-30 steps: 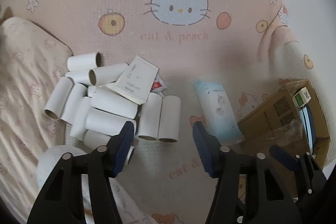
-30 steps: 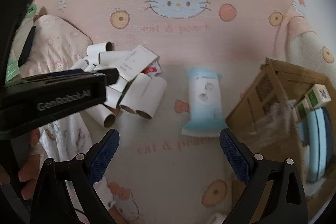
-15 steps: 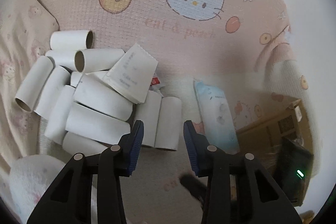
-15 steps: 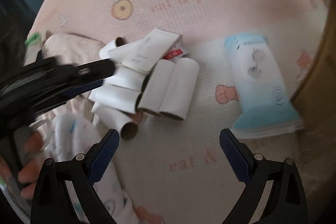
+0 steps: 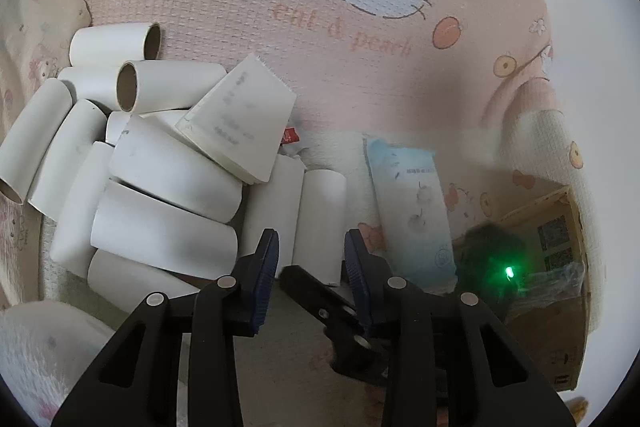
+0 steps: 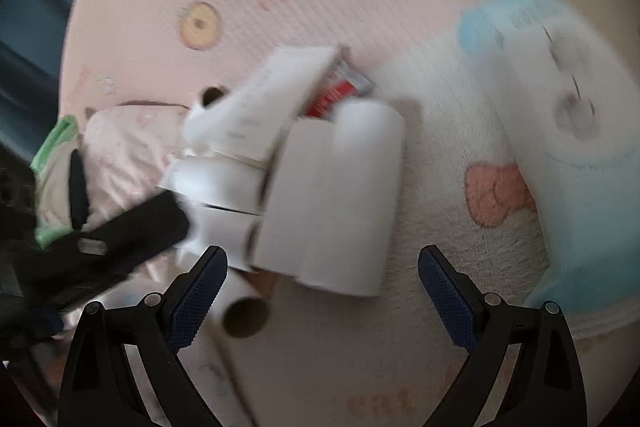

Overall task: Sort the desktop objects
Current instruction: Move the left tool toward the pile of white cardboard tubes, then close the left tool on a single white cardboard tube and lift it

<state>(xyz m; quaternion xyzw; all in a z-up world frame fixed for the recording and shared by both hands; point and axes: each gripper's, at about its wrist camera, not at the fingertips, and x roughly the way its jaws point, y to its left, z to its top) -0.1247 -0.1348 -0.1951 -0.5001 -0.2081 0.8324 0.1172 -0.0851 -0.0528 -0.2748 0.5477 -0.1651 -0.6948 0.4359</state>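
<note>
While hovering over the heap of white cardboard tubes (image 5: 168, 211) at centre left, left gripper (image 5: 310, 259) half-spread, just narrowed, pinching nothing; right gripper (image 6: 320, 287) spread wide, empty.

Matt white cardboard tubes (image 5: 168, 235); woven cloth blanket (image 5: 304, 75); glossy plastic tissue pack (image 5: 412, 211).

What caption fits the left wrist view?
Left tool, jaws just closing, straddles a paper tube at the pile's edge, tissue pack alongside.
</note>
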